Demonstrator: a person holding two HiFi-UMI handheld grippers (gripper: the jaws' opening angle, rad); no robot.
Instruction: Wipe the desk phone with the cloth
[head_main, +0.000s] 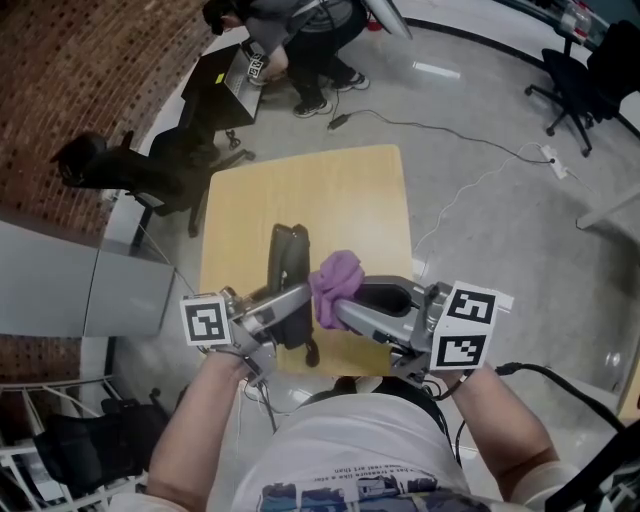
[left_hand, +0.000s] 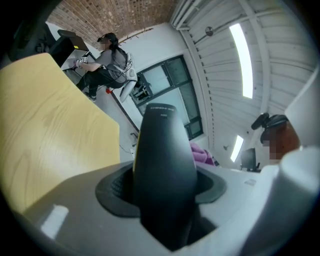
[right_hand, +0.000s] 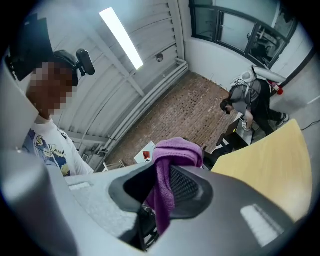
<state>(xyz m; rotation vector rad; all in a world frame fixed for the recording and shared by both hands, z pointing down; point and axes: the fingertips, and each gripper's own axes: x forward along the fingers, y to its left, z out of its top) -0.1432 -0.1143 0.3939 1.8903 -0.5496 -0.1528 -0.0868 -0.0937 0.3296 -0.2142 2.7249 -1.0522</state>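
- Desk phone (head_main: 288, 262) (left_hand: 165, 165): a black, elongated body over the near half of the table (head_main: 300, 190), lying lengthwise toward the far edge.
- Left gripper (head_main: 290, 305) (left_hand: 165, 205): its jaws are clamped on the phone's near end.
- Cloth (head_main: 335, 280) (right_hand: 167, 170): purple and bunched, just beside the phone's right flank.
- Right gripper (head_main: 345, 305) (right_hand: 160, 195): its jaws pinch the cloth, which drapes over the upper jaw.
- Table: the far half is bare wood; both grippers enter over the near edge.
- Surroundings: grey floor lies on the right and far sides; a cable (head_main: 470, 140) trails at right, an office chair (head_main: 150, 170) stands just off the left edge, and a person (head_main: 300, 40) stands well beyond the far edge.
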